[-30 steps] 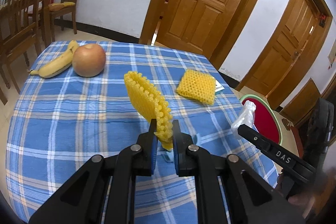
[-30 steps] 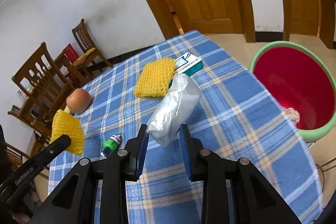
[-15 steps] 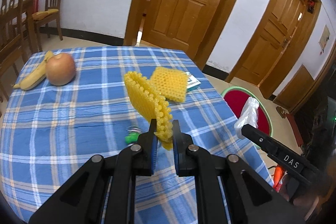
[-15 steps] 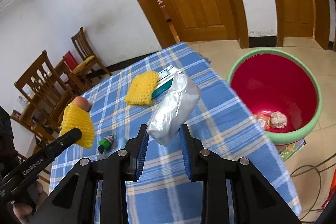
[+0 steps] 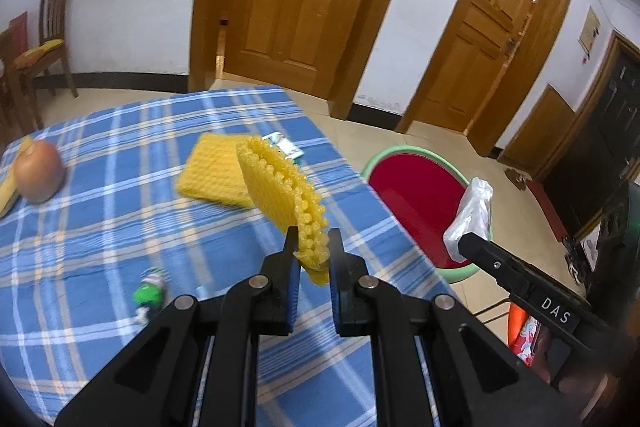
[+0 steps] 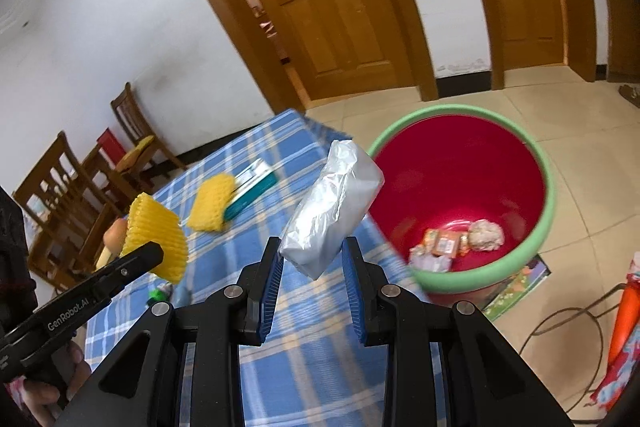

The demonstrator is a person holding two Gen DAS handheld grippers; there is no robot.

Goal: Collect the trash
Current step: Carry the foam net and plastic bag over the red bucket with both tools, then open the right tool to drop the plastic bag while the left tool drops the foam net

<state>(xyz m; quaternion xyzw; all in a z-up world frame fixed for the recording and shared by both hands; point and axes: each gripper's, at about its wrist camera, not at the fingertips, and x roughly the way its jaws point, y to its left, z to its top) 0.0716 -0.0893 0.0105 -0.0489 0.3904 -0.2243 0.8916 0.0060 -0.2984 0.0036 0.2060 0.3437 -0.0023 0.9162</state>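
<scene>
Light, squashy foam net point(image 5: 286, 197) pinched at its edge by left gripper point(image 5: 312, 247); crinkly bag point(image 6: 334, 211) clamped by right gripper point(image 6: 312, 259), near bin point(image 6: 548, 203).

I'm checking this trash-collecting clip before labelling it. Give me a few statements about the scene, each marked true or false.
1. The left claw grips a yellow foam net. True.
2. The right claw is empty. False: it holds a crumpled plastic bag.
3. The red bin already has trash in it. True.
4. The bin stands on the table. False: it stands on the floor beside the table.
5. A second yellow foam net lies on the table. True.
</scene>
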